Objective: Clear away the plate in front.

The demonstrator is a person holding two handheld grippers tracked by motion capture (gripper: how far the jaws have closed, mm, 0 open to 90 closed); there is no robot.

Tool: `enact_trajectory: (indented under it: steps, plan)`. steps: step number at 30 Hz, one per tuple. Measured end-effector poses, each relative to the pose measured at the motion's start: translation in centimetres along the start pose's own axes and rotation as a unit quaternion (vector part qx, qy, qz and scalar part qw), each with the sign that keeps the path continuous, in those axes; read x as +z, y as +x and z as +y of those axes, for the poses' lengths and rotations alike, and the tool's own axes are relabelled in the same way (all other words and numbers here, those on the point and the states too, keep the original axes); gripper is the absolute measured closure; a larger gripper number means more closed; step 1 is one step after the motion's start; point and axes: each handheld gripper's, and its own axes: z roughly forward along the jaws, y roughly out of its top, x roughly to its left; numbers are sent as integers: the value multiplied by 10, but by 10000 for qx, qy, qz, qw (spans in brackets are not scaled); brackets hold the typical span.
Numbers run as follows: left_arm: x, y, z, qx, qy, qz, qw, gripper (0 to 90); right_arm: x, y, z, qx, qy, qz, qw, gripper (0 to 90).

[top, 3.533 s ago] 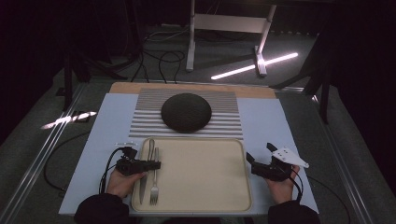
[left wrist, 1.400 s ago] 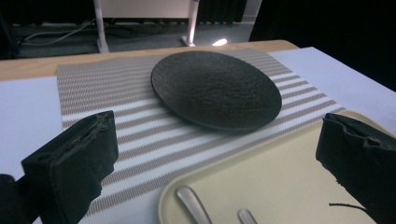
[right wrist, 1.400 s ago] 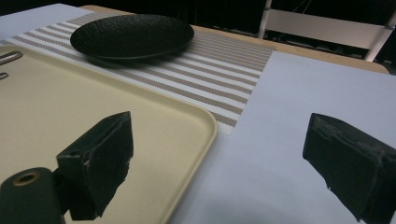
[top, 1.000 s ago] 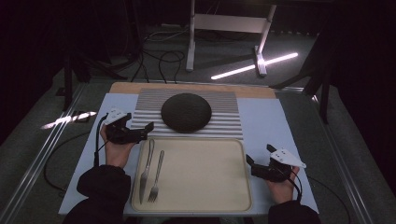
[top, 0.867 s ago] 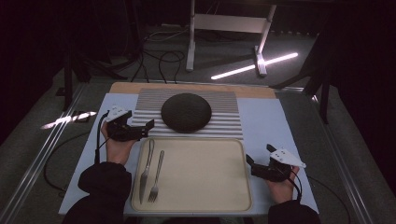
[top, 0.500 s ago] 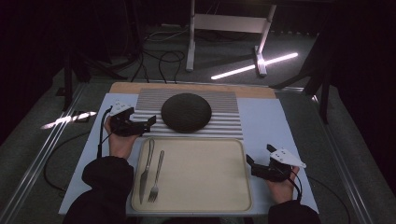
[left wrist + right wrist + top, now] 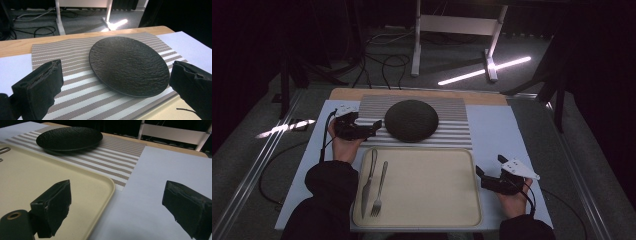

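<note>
So the left gripper (image 7: 374,125) sits left of centre in the high view, over the left edge of the striped placemat (image 7: 452,131), with its fingers (image 7: 40,85) spread wide and nothing between them. It points straight at the black plate (image 7: 411,120), which sits in the middle of the placemat, just past the fingertips and not touching them. In the left gripper view the plate (image 7: 128,68) fills the centre of the frame, framed by the two fingers.

The right gripper (image 7: 481,175) is down at the lower right of the high view, just beside the right edge of the cream tray (image 7: 432,190), fingers released too and holding nothing.

A knife (image 7: 368,181) and a fork (image 7: 380,189) lie side by side on the left part of the tray. Everything rests on a pale sheet covering the tabletop (image 7: 497,130).
</note>
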Motion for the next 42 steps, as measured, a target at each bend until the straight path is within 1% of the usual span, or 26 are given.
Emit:
enact_trajectory:
  steps: [2,3,5,6,7,8,9,12,17,23,29,30,34,37,40,41,42]
  plan:
    - [2,1,0,5,34,14,10000,0,0,0,0,-8,-3,8,10000,87]
    - [7,2,1,4,93,13,10000,0,1,0,0,-5,-2,11,10000,87]
    - [10,2,2,0,112,15,9999,0,1,0,0,-7,-1,13,10000,87]
    - [15,3,2,-20,158,4,9999,0,1,0,0,-15,5,14,10000,87]
    - [15,3,2,-20,158,4,9999,0,1,0,0,-15,5,14,10000,87]
    - [20,4,3,-67,201,9,9998,0,1,0,0,-11,2,12,10000,87]
    - [20,4,3,-67,201,9,9998,0,1,0,0,-14,2,9,10000,87]
    - [27,7,3,-149,265,33,9995,0,1,0,0,-18,-2,2,10000,87]
    - [33,9,3,-150,346,123,9992,0,1,0,0,-29,-2,13,10000,87]
    - [37,13,4,-169,314,216,9991,0,2,1,0,-37,9,22,10000,87]
    - [42,15,5,-191,338,211,9990,0,2,1,0,-27,4,27,10000,87]
    - [45,16,5,-222,347,190,9990,0,2,1,0,-28,1,29,10000,87]
    - [51,16,7,-166,477,197,9985,0,2,1,0,-23,5,27,10000,87]
    - [55,16,7,-132,518,221,9983,1,2,1,0,-27,0,30,10000,87]
    - [60,15,9,-66,649,244,9976,8,2,1,0,-20,-2,35,10000,87]
    - [64,15,9,-52,758,227,9969,17,2,1,0,-12,-1,39,10000,87]
    - [64,15,9,-52,758,227,9969,23,2,1,0,-12,-1,39,10000,87]
